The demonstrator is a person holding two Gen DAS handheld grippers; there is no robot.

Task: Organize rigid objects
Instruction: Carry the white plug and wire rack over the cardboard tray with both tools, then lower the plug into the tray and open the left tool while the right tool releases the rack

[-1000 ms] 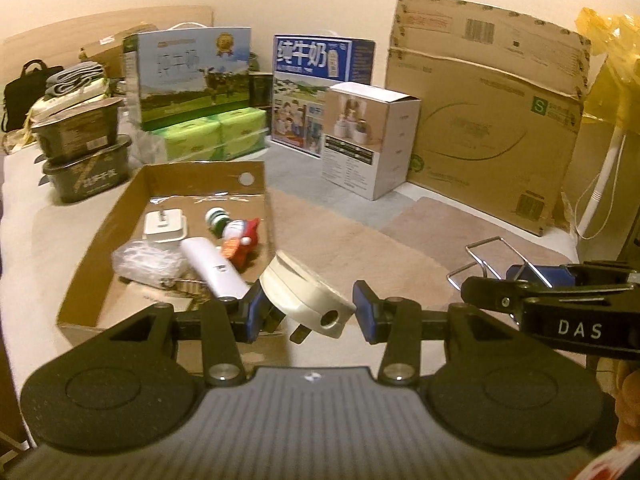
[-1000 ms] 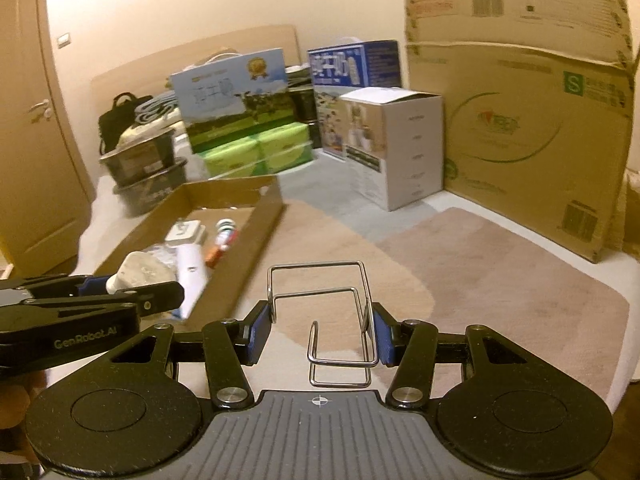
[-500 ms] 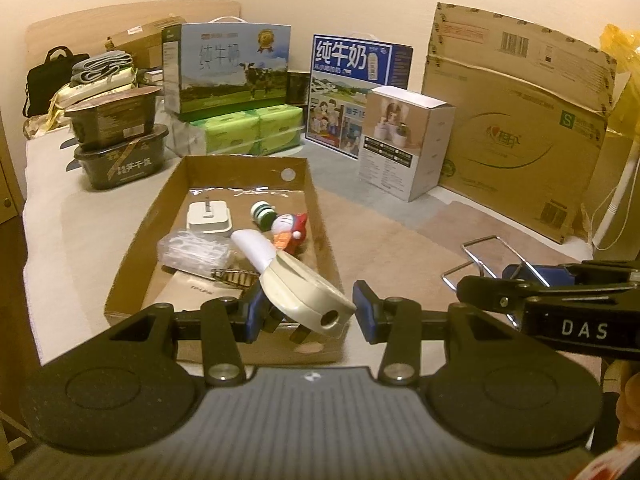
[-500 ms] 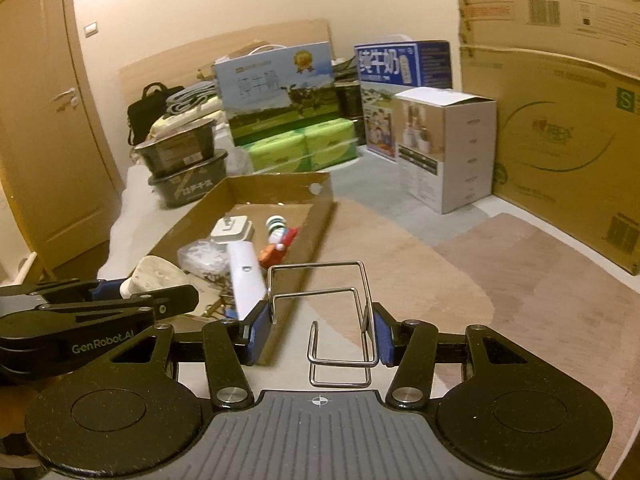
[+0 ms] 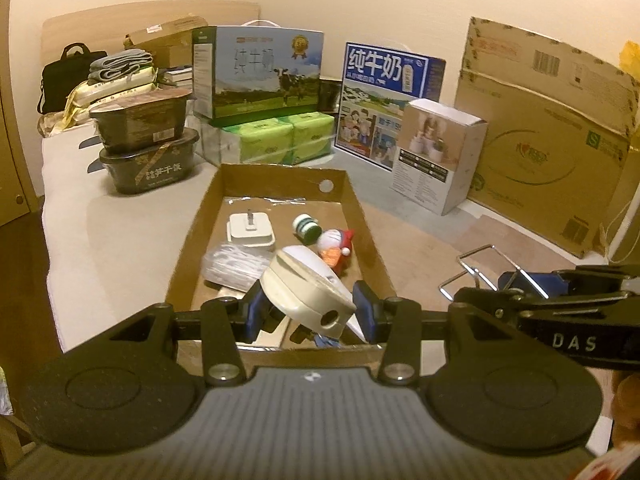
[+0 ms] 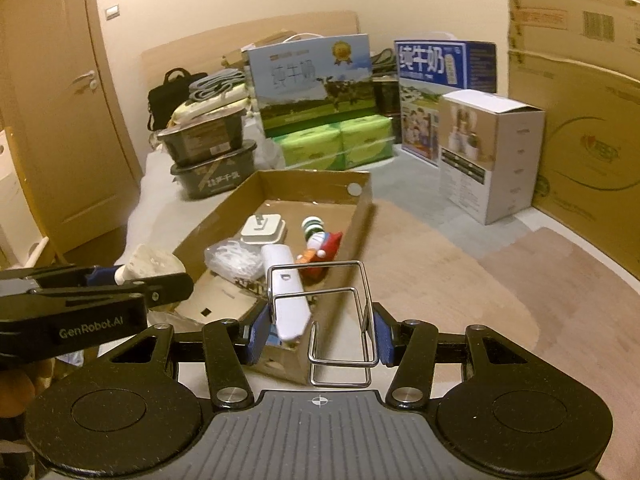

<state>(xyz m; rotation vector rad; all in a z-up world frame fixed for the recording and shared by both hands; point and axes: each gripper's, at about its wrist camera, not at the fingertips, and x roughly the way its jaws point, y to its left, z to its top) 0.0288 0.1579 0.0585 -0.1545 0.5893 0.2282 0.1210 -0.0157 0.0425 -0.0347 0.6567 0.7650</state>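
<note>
My left gripper [image 5: 308, 314] is shut on a cream round plug adapter [image 5: 306, 290] and holds it above the near end of a shallow cardboard tray [image 5: 200, 224]. My right gripper [image 6: 318, 332] is shut on a bent wire metal rack [image 6: 340, 312], held over the tray's [image 6: 360, 216] near right edge. In the tray lie a white charger [image 5: 250, 230], a green-capped bottle [image 5: 306, 230], a small red and white figure [image 5: 336, 244], a clear plastic bag [image 5: 232, 266] and a white oblong device [image 6: 286, 292]. The left gripper with the adapter [image 6: 150, 262] shows at the left of the right wrist view.
Behind the tray stand two dark stacked tubs [image 5: 148, 156], green tissue packs [image 5: 276, 140], two milk cartons [image 5: 264, 72], a white box [image 5: 436, 156] and a large cardboard box [image 5: 548, 140]. A beige rug [image 6: 460, 280] covers the surface to the right. A door [image 6: 52, 120] is at left.
Both grippers have moved left toward the tray, each still holding its object. The adapter now hangs over the tray's near end and the wire rack over its near right edge.
</note>
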